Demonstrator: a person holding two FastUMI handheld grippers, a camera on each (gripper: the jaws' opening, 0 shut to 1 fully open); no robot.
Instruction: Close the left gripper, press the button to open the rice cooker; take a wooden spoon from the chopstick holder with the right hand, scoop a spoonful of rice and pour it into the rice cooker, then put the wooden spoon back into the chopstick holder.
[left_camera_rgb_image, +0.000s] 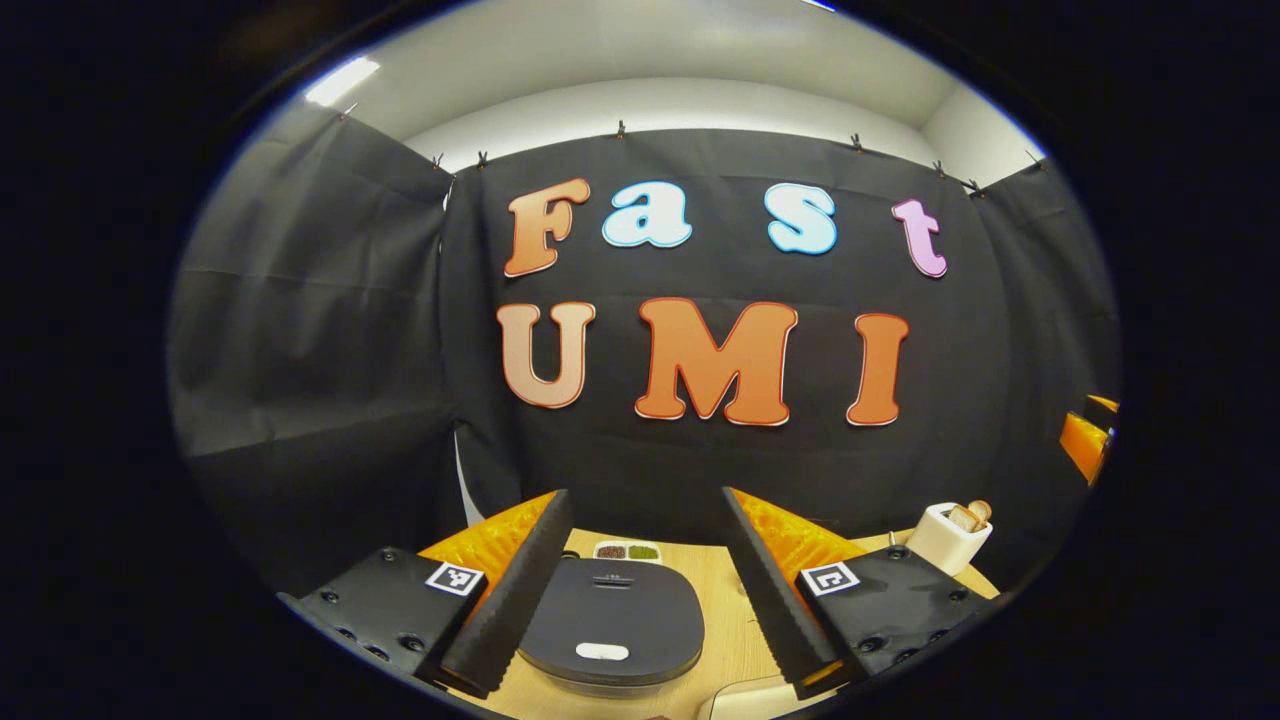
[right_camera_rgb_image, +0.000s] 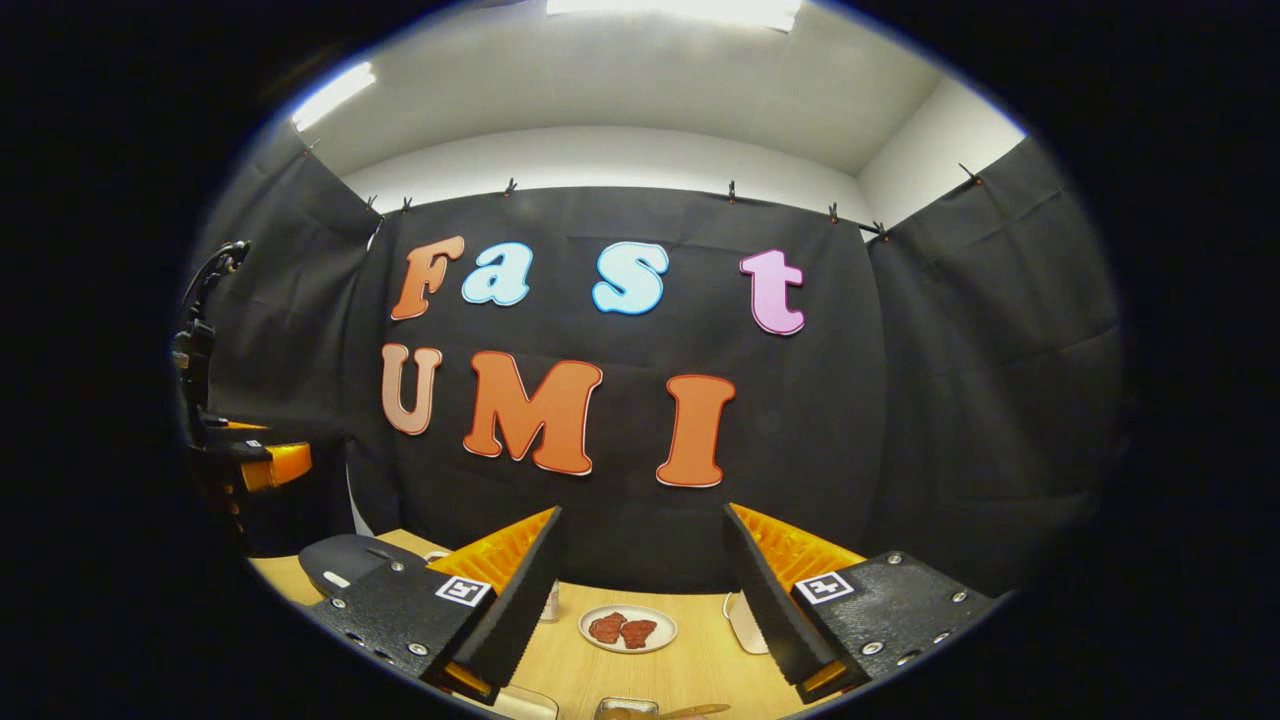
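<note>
The rice cooker (left_camera_rgb_image: 612, 620) is dark grey with its lid down and a white button (left_camera_rgb_image: 602, 651) at the near edge. It sits on the wooden table just below and between the open fingers of my left gripper (left_camera_rgb_image: 645, 495). A white chopstick holder (left_camera_rgb_image: 948, 538) stands at the right, with wooden handles (left_camera_rgb_image: 972, 514) sticking out of it. My right gripper (right_camera_rgb_image: 642, 512) is open and holds nothing; the cooker (right_camera_rgb_image: 345, 560) lies to its left. My left gripper (right_camera_rgb_image: 250, 460) also appears at the far left of the right gripper view.
A small white dish (left_camera_rgb_image: 627, 551) with brown and green fillings sits behind the cooker. A white plate (right_camera_rgb_image: 628, 629) with reddish pieces lies on the table between the right fingers. A white object (right_camera_rgb_image: 745, 620) is beside it. A clear container (right_camera_rgb_image: 625, 708) sits at the near edge.
</note>
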